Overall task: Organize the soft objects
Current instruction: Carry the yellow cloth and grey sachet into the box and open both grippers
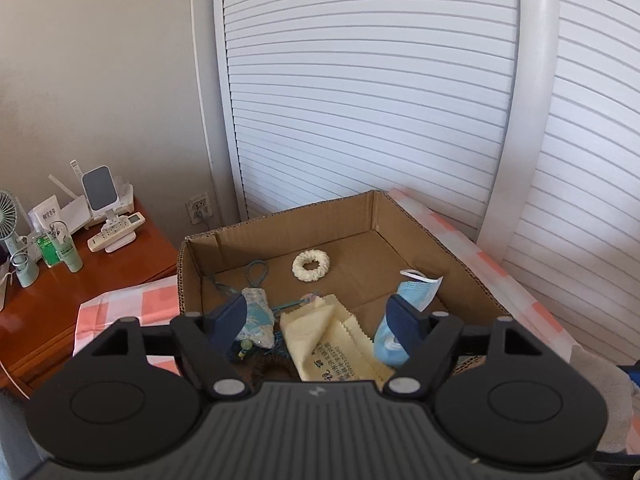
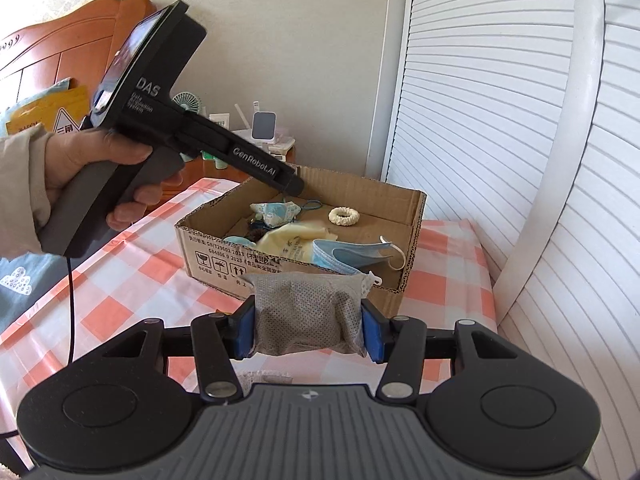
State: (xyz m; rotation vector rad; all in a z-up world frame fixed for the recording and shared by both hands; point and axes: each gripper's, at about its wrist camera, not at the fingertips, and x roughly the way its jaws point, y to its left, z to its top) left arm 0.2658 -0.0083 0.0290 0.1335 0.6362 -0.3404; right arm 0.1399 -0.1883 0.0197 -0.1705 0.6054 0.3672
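Note:
An open cardboard box (image 1: 360, 208) (image 2: 416, 204) sits on the checkered bed. It holds a cream scrunchie (image 1: 311, 265) (image 2: 343, 215), a yellow cloth (image 1: 332, 340) (image 2: 288, 245), a blue face mask (image 1: 412, 300) (image 2: 352, 256), a patterned sachet (image 1: 256, 316) (image 2: 276, 213) and a dark hair tie. My left gripper (image 1: 318, 318) is open and empty above the box's near side. My right gripper (image 2: 308, 330) is shut on a grey mesh pouch (image 2: 308, 312), held just in front of the box. The left gripper's body (image 2: 152, 92) shows in the right wrist view, over the box.
A wooden nightstand (image 1: 100, 264) at left carries a fan, tubes, a remote and a phone stand. White louvered doors (image 1: 380, 100) stand behind the box. The pink checkered sheet (image 2: 120, 264) surrounds the box. A grey soft item (image 1: 600, 380) lies at right.

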